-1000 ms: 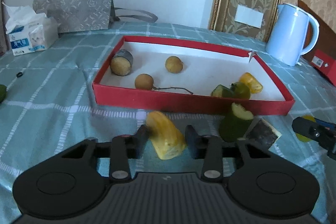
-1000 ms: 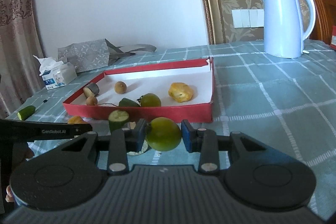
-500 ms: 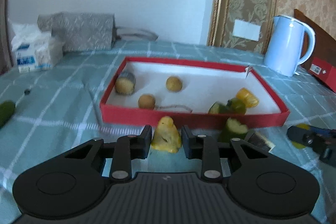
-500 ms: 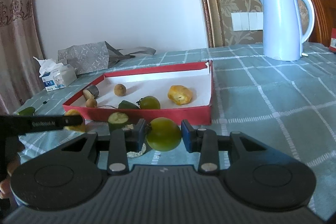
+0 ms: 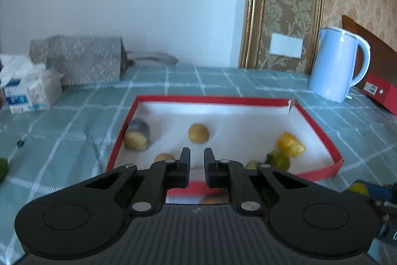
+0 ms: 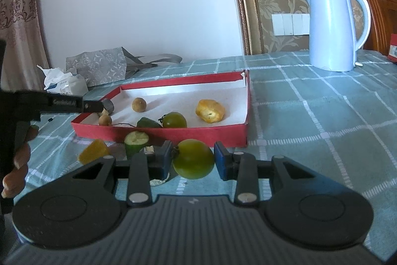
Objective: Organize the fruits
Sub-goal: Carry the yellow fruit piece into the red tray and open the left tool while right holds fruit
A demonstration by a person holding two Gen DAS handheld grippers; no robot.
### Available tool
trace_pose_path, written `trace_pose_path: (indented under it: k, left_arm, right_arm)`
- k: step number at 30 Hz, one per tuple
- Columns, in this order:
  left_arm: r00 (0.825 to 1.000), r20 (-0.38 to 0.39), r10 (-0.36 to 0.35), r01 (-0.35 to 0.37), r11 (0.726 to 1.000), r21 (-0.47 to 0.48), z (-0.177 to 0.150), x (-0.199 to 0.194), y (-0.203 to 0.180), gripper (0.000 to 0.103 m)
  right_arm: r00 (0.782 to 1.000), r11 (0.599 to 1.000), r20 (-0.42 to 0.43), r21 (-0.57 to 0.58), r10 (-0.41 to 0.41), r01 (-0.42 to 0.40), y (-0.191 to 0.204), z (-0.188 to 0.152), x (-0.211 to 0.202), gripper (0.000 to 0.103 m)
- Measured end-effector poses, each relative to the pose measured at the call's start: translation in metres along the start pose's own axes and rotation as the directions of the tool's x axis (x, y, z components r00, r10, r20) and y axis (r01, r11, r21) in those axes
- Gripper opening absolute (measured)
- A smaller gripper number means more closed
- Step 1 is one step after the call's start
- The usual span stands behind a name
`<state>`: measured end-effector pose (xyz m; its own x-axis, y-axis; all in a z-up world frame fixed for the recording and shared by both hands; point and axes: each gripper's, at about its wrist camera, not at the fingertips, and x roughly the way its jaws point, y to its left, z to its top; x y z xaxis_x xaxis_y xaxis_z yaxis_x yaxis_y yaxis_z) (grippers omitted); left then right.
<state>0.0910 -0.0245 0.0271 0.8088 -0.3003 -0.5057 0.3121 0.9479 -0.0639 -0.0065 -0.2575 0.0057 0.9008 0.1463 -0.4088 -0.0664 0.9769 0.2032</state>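
The left gripper [image 5: 197, 153] is seen with its jaws pressed together and nothing between them, whereas a second ago they were spread around a yellow wedge and half a second ago were narrowing on it. The wedge was not caught: in the right wrist view the yellow wedge [image 6: 94, 154] is found lying on the checked tablecloth [image 6: 322, 121], just in front of the near wall of the red tray [image 5: 211, 99] and just beside a cut cucumber piece [image 6: 136, 140]. In the left wrist view only a blurred patch of yellow is glimpsed below the jaws. The tray is now looked into from higher up than before, so that more of its white floor is shown past the closed jaws. Inside it a round brown fruit [image 5: 198, 133], a cut piece with dark skin [image 5: 137, 135] against the left wall, and a yellow chunk [image 5: 290, 144] near the right wall are lying where they lay earlier. From the right wrist view the left gripper is seen raised over the tray's left corner, carried by a hand [image 6: 17, 165] at the picture's edge. The right gripper [image 6: 193, 158] is unchanged: a green tomato [image 6: 193, 159] is pinched between its blue pads in front of the tray's near wall, as in both earlier frames. A pale blue kettle [image 6: 332, 29] is left standing well behind the tray.
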Motion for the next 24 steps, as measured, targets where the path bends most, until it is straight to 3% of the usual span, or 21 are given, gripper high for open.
trace_pose_path:
  k: [4, 5, 7, 9, 11, 17, 19, 21, 24]
  left_arm:
    - [0.999, -0.035, -0.039, 0.039, 0.999, 0.001, -0.016, -0.01, 0.005, 0.014]
    - [0.999, -0.034, -0.042, 0.042, 0.999, 0.009, -0.019, -0.013, 0.006, 0.019]
    - [0.996, -0.041, -0.074, 0.074, 0.997, 0.017, -0.023, -0.015, 0.007, 0.034]
    - [0.993, -0.046, -0.113, 0.114, 0.993, 0.015, -0.026, -0.016, 0.008, 0.065]
    - [0.992, -0.039, -0.119, 0.119, 0.993, 0.022, -0.028, -0.016, 0.007, 0.073]
    - [0.992, -0.087, -0.096, 0.104, 0.991, 0.086, -0.033, -0.003, 0.001, 0.073]
    - [0.99, -0.106, -0.097, 0.108, 0.989, 0.099, -0.036, 0.001, 0.0, 0.066]
    - [0.986, -0.127, -0.103, 0.119, 0.985, 0.124, -0.038, 0.003, -0.002, 0.049]
    - [0.987, -0.137, -0.086, 0.109, 0.979, 0.173, -0.042, 0.006, -0.007, 0.042]
  right_arm:
    - [1.0, 1.0, -0.009, -0.001, 0.007, -0.007, 0.001, 0.0, 0.002, 0.034]
    - [1.0, 1.0, -0.014, -0.002, 0.008, -0.008, 0.001, 0.0, 0.003, 0.034]
    - [1.0, 1.0, -0.014, 0.0, 0.01, -0.01, 0.001, 0.0, 0.003, 0.034]
    - [1.0, 1.0, -0.012, 0.0, 0.005, -0.005, 0.001, 0.0, 0.003, 0.034]
    - [1.0, 1.0, -0.015, 0.003, 0.004, -0.004, 0.0, 0.0, 0.003, 0.034]
    - [1.0, 1.0, -0.02, 0.001, 0.004, -0.004, 0.0, 0.0, 0.003, 0.034]
    - [1.0, 1.0, -0.019, 0.001, 0.003, -0.003, 0.0, 0.0, 0.003, 0.034]
    - [1.0, 1.0, -0.019, 0.005, 0.005, -0.005, -0.001, 0.0, 0.003, 0.034]
    - [1.0, 1.0, -0.018, 0.007, 0.006, -0.006, -0.001, 0.0, 0.002, 0.034]
